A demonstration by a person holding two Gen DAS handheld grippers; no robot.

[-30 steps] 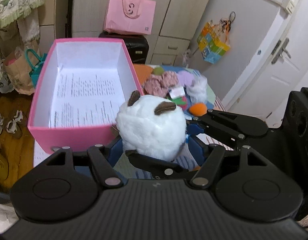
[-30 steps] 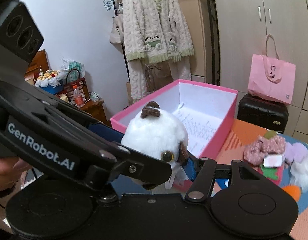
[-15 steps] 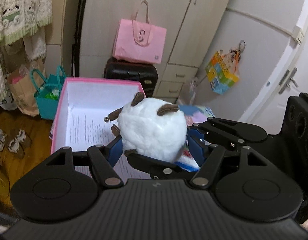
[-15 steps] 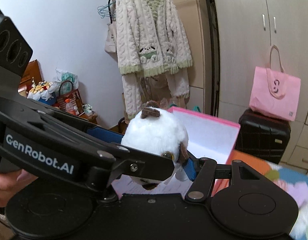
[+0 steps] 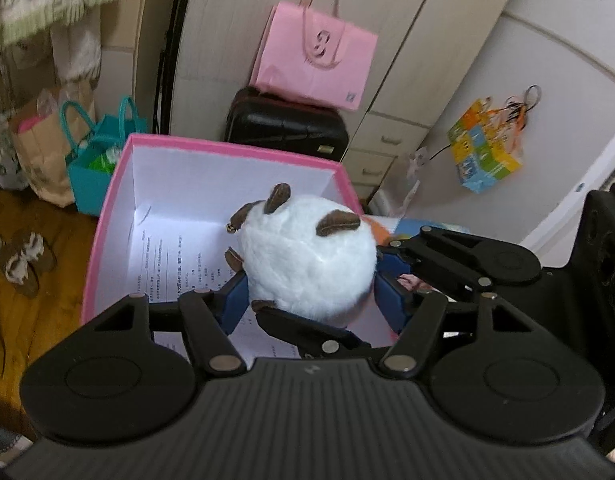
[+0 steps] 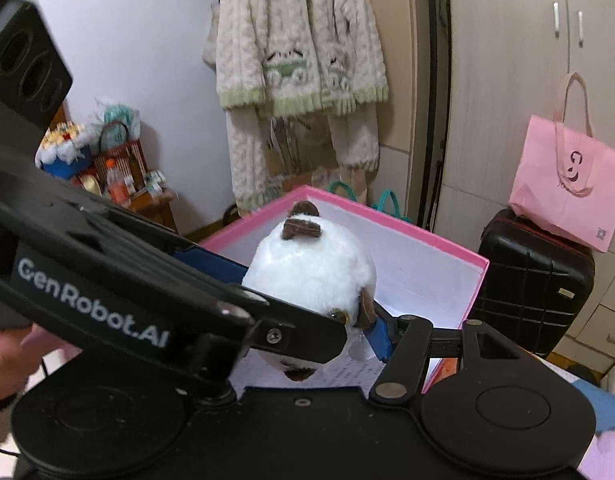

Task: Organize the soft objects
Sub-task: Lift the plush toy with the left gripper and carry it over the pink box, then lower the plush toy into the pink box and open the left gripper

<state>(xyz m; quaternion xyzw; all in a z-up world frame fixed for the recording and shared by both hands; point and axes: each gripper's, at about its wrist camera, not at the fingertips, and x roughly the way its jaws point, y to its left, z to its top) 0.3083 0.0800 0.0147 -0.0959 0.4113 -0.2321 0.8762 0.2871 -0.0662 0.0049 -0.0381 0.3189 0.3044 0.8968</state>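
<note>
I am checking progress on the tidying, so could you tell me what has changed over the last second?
Both grippers have carried the white plush toy from beside the pink box to above its paper-lined inside. The left gripper and right gripper stay clamped on the toy; nothing has been let go.

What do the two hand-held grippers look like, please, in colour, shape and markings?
Both are matte black plastic. The left hand-held gripper has a ribbed body, two round discs, linkage bars with silver rivets, and blue finger pads. The right hand-held gripper looks alike; white "GenRobot.AI" lettering marks the left gripper's side.
</note>
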